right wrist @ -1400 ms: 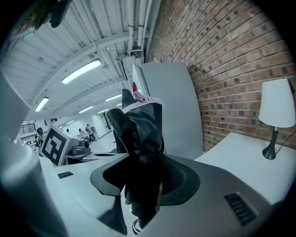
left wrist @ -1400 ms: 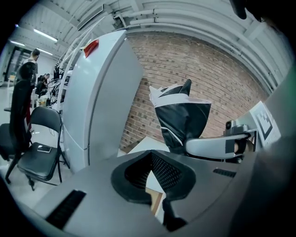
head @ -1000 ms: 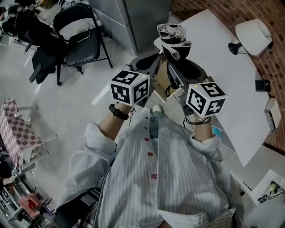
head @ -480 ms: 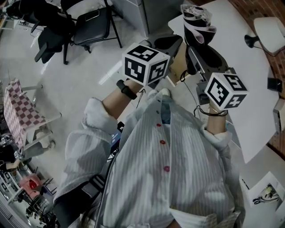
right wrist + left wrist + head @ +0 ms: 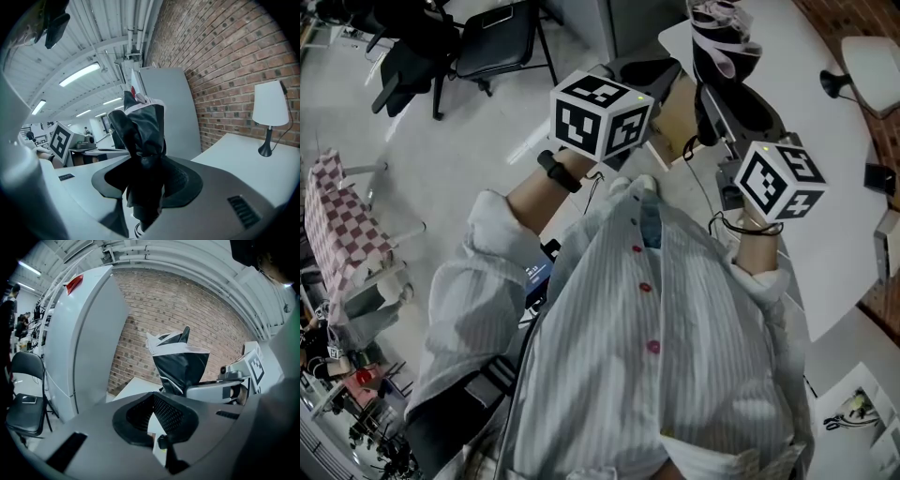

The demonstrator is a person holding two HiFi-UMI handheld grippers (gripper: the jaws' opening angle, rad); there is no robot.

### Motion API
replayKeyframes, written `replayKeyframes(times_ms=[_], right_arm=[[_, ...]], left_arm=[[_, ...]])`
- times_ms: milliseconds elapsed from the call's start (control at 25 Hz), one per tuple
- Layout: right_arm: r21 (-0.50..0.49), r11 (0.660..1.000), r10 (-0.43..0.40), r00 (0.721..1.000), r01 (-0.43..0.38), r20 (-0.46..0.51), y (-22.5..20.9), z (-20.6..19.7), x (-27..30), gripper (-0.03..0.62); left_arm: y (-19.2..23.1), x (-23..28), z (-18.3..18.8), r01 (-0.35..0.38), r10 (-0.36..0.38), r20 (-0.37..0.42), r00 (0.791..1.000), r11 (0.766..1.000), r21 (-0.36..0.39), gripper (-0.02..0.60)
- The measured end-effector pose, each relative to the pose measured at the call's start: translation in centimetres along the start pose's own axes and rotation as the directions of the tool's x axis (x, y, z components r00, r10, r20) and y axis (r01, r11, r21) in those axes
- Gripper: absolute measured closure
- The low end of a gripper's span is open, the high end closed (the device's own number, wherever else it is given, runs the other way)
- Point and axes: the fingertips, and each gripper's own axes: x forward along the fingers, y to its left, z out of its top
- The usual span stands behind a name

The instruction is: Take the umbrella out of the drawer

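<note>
The white bench (image 5: 825, 141) takes the right side of my head view, and the brick wall stands behind it. The folded black umbrella (image 5: 140, 140) with its white edge stands nearly upright in the air, above the near corner of the bench. I cannot make out the drawer with certainty. My right tool (image 5: 145, 187) is clamped on the lower part of the umbrella. My left tool (image 5: 154, 416) is just beside it, with its pads together and nothing between them. I judge the taking-out is almost complete. The next move needs a firm grip, because the cloth is loose, and a free place on the bench.
</note>
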Motion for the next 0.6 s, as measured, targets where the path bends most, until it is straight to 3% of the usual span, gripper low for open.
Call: replayKeyframes(times_ms=[600], right_arm=[[-0.011, 1.000, -0.001, 1.000, 0.001, 0.003, 0.78, -0.24, 0.08, 0.391]], left_arm=[[-0.32, -0.26, -0.91, 0.020, -0.020, -0.019, 1.000, 1.000, 0.008, 0.572]])
